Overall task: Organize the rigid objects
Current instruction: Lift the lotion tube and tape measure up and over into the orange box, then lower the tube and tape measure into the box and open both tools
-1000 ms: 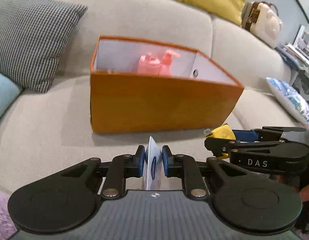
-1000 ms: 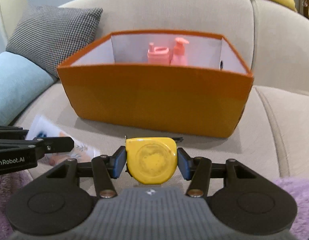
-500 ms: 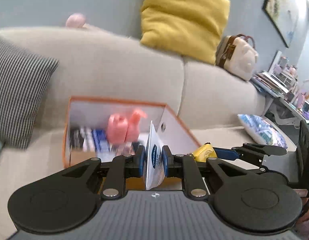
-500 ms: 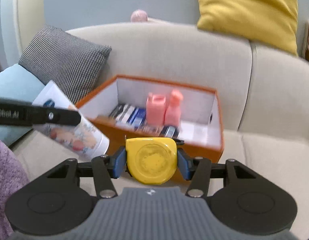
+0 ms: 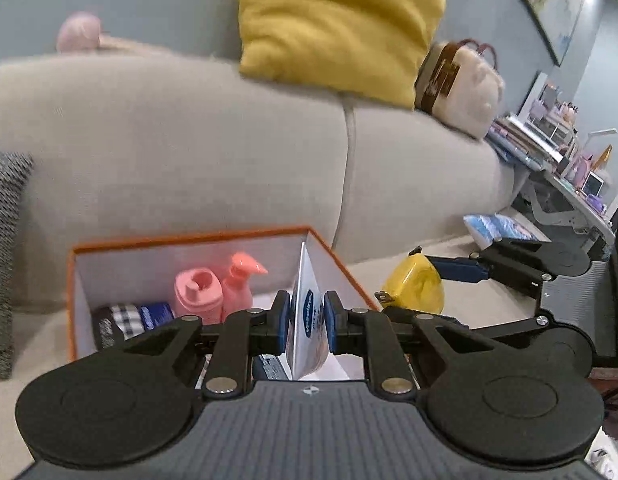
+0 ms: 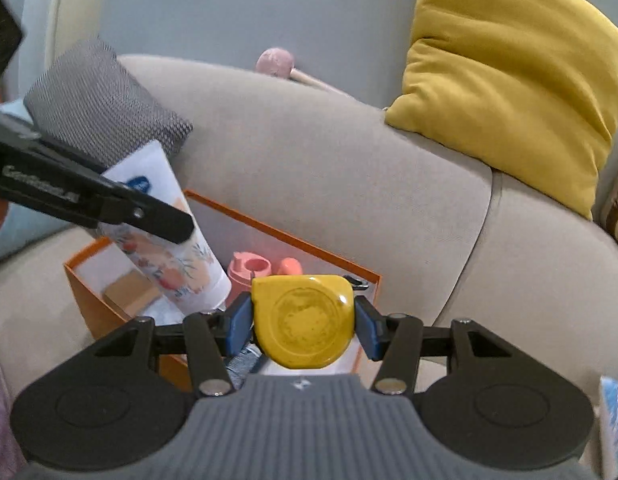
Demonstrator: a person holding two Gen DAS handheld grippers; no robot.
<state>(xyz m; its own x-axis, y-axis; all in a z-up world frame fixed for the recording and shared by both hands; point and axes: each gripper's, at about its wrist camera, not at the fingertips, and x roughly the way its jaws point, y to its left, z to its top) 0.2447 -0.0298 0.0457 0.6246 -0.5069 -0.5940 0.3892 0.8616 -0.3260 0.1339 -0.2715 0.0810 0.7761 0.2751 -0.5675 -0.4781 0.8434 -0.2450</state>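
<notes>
My left tool [image 5: 305, 322] pinches a Vaseline lotion tube [image 5: 305, 316] and my right tool [image 6: 303, 326] clamps a yellow tape measure [image 6: 303, 322], both poised over the orange box [image 5: 71, 300], where pink bottles [image 5: 219, 290] already sit; neither is dropped in yet.

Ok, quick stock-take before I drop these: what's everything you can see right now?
Lotion tube: one, white with floral print, in left jaws over box.
Tape measure: one, yellow, in right jaws.
Box: one, orange, on sofa seat.
Pink bottles: two, inside box at back.
Dark packets: checked and blue, box floor.
Sofa: one, beige.
Cushions: yellow on backrest, grey patterned at left.
Left gripper: shut.
Right gripper: shut.
</notes>
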